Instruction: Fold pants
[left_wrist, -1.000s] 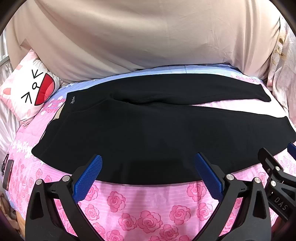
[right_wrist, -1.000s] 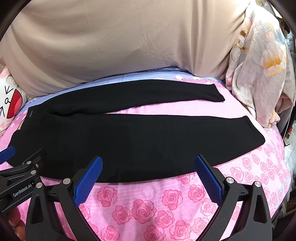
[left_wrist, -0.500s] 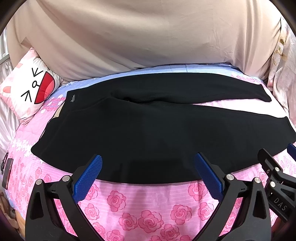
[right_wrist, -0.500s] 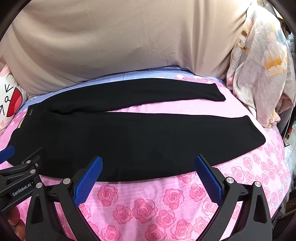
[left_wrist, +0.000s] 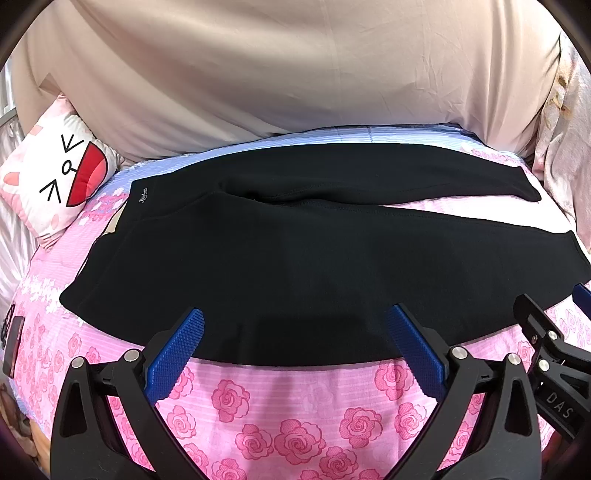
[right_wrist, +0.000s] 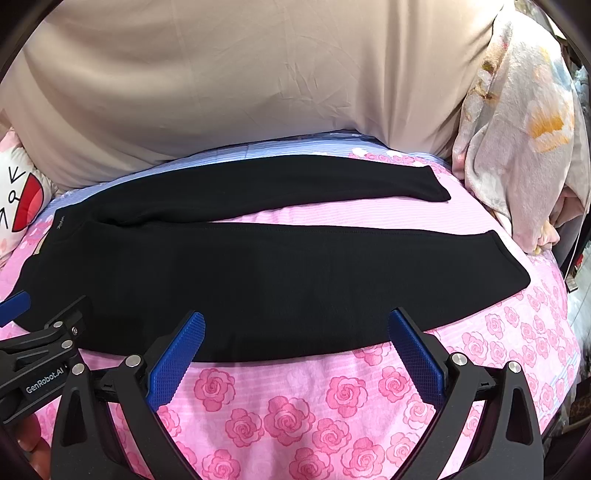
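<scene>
A pair of black pants lies spread flat on a bed covered by a pink sheet printed with roses. The waistband is at the left, and the two legs run to the right, parted in a narrow V with the farther leg slimmer. Near the lower edge of the pants, the left gripper hangs with its blue-padded fingers spread wide, gripping nothing. The right gripper sits beside it, fingers likewise spread and empty. A white cartoon-face pillow rests just beyond the waistband at the left. A beige cloth rises behind the bed, and a pale floral blanket is bunched at the right.
</scene>
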